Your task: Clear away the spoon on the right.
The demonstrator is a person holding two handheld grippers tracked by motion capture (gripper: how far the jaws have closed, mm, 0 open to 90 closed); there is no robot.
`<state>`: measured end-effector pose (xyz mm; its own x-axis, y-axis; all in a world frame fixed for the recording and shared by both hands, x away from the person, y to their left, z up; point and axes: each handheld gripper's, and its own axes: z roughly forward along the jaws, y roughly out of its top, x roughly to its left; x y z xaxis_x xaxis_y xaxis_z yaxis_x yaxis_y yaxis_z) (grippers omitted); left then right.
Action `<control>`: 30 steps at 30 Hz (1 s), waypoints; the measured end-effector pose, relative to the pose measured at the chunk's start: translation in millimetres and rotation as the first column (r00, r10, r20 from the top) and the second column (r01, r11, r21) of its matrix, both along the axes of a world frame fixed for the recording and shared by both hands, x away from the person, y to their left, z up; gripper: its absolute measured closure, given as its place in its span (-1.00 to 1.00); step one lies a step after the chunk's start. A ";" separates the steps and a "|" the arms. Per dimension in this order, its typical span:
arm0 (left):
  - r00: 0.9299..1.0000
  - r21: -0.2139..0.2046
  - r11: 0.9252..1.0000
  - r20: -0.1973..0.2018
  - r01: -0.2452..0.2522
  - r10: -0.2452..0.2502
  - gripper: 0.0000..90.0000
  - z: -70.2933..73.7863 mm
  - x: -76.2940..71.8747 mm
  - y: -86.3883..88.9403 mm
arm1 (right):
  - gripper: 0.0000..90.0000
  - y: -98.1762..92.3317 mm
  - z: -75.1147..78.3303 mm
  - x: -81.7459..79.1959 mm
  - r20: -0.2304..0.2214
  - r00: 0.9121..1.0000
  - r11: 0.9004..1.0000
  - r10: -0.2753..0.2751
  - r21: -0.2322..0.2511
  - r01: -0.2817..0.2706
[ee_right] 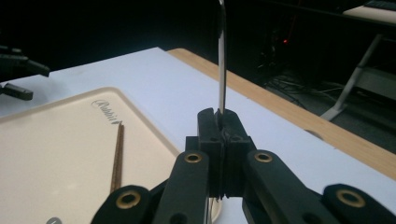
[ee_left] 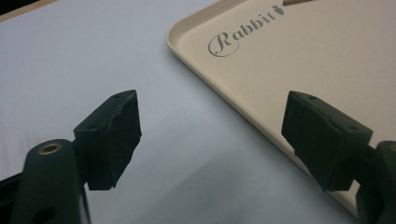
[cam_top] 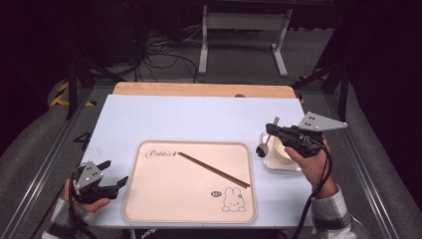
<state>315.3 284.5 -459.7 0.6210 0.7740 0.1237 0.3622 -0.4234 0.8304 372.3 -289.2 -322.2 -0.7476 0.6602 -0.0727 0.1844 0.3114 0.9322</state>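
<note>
- The right gripper (cam_top: 271, 130) is seen at the right of the surface, held in a hand (cam_top: 311, 167) that comes in from the near right edge, with a grey three-cornered plate on top.
- Its jaws are pressed together on a thin spoon (ee_right: 222, 60), pinched by the handle; in the right gripper view the handle stands up edge-on from between the pads.
- In the high view the spoon (cam_top: 266, 142) hangs tilted, its dark lower end just left of a small white dish (cam_top: 279, 158) that sits near the right edge of the surface.
- Whether the spoon touches the dish or the surface cannot be told.
- The left gripper (cam_top: 113, 174) is held low at the near left corner, just left of the tray, in a hand (cam_top: 82, 201) with a striped sleeve.
- Its jaws are spread wide with nothing between them; in the left gripper view the light surface and the tray's rim are seen through the gap.
- A beige tray (cam_top: 144, 199) lies in the near middle of the surface, printed with the word "Rabbit" at its far left and a rabbit drawing (cam_top: 233, 200) at its near right.
- A pair of brown chopsticks (cam_top: 213, 170) lies slanted across the tray, running from beside the printed word toward the near right.
- The surface (cam_top: 199, 119) is covered with a pale sheet, and a wooden edge shows along its far side.
</note>
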 end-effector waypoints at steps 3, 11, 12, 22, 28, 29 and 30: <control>1.000 -0.001 1.000 -0.002 0.001 -0.001 -0.54 -0.1 0.0 -0.2 | 0.99 10.9 -8.0 3.2 -0.027 0.999 0.999 0.035 -0.014 -0.035; 1.000 0.000 1.000 -0.003 0.004 -0.004 -0.54 -0.2 0.1 0.0 | 0.99 34.4 -25.9 9.5 -0.084 0.991 0.992 0.100 -0.066 -0.106; 1.000 -0.001 1.000 -0.004 0.003 -0.003 -0.54 -0.1 0.0 0.0 | 0.99 37.1 -28.0 10.1 -0.090 0.990 0.990 0.109 -0.075 -0.116; 1.000 0.004 1.000 -0.005 0.003 -0.003 -0.54 -0.2 0.3 0.0 | 0.99 53.1 -42.9 15.4 -0.145 0.975 0.977 0.168 -0.108 -0.184; 1.000 0.003 1.000 -0.005 0.001 -0.001 -0.54 -0.2 0.4 0.2 | 0.99 62.9 -48.7 20.1 -0.169 0.966 0.971 0.198 -0.104 -0.217; 1.000 0.002 1.000 -0.005 0.003 -0.003 -0.54 -0.3 0.4 0.2 | 0.99 63.8 -49.0 21.0 -0.169 0.965 0.970 0.201 -0.104 -0.220; 1.000 0.003 1.000 -0.005 0.002 -0.002 -0.54 -0.3 0.5 0.3 | 0.98 65.6 -49.4 22.5 -0.172 0.964 0.970 0.205 -0.099 -0.224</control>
<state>315.8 284.8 -460.0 0.6228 0.7726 0.1233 0.3655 -0.4267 0.8272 394.8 -223.6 -371.7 -0.8787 0.4773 -0.0079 0.2449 0.4649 0.8508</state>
